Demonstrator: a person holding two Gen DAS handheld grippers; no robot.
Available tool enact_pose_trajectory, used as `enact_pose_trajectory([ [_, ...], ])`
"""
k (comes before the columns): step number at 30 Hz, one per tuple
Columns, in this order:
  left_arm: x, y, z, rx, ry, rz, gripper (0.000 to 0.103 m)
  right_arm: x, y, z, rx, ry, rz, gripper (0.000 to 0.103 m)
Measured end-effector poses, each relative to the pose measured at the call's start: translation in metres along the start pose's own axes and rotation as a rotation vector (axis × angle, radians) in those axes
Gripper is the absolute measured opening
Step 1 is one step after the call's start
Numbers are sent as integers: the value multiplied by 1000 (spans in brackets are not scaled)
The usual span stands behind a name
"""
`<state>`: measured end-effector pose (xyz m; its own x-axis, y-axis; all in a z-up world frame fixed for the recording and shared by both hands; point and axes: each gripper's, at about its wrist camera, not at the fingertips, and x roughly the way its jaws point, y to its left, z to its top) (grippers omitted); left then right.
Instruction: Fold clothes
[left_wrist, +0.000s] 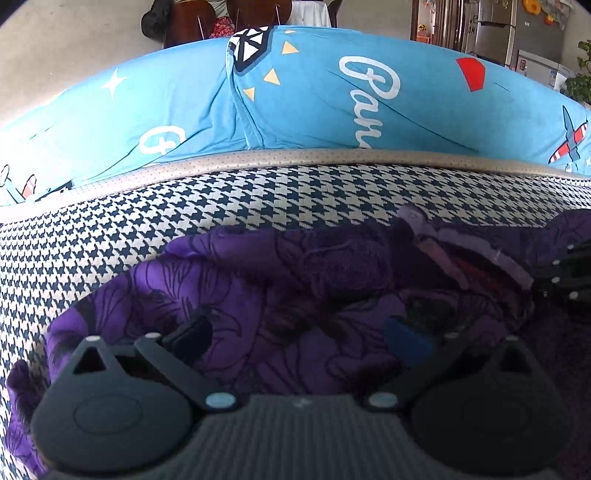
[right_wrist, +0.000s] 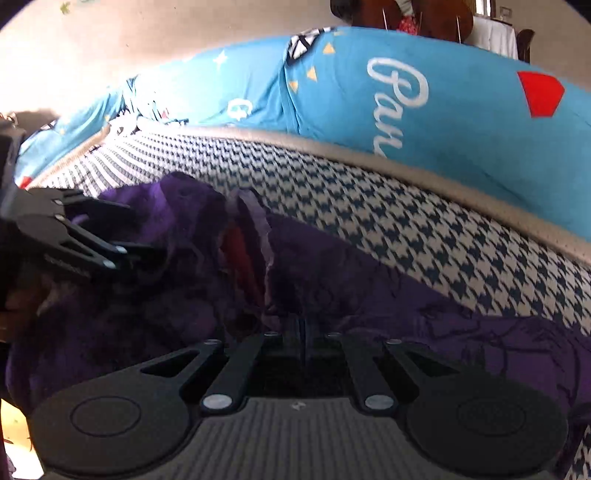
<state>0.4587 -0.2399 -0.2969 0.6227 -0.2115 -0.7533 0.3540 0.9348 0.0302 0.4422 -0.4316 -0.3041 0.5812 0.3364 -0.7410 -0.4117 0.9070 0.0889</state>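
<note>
Because the one purple floral-print garment (left_wrist: 280, 295) lies rumpled on the navy-and-white houndstooth cushion (left_wrist: 155, 218), both black two-finger grippers crowd over it, likely to pinch up an edge for a fold. The right gripper (right_wrist: 303, 332) has its jaws pressed together on a ridge of the purple cloth, near the pale lilac collar (right_wrist: 255, 218). The left gripper (left_wrist: 295, 332) stands spread wide, its fingers apart above the fabric and gripping nothing. Behind the cushion's beige piping runs one blue cartoon-print bedsheet (left_wrist: 314, 99). Two grippers, one garment, one cushion.
</note>
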Motion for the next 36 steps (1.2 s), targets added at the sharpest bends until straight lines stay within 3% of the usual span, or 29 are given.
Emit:
enact_pose_trajectory([
  [4,2,-1,0,4,6,6,103,-14,-1,6,11,-71,-5,9],
  [8,2,-2,-1,11,8,10,103,-20,-10,13,102,-133,47,27],
  [13,0,-4,-1,24,5,13,103,-8,-14,16,214,-143,138,34],
  [18,0,-5,-2,25,6,11,103,4,-3,19,235,-129,208,49],
  [24,-4,-6,-3,37,-8,11,103,19,18,22,152,-113,147,47],
  [25,-5,-7,-4,41,-10,10,103,21,22,23,135,-113,141,42],
  [26,-7,-7,-4,44,-12,9,103,23,26,24,118,-112,135,25],
  [27,-8,-7,-5,45,-15,4,103,25,29,25,101,-112,129,16],
  [29,-12,-7,-6,45,-25,-9,103,25,36,28,67,-127,106,11],
  [36,-30,3,-11,33,-57,-29,103,-2,33,52,91,-297,36,9],
])
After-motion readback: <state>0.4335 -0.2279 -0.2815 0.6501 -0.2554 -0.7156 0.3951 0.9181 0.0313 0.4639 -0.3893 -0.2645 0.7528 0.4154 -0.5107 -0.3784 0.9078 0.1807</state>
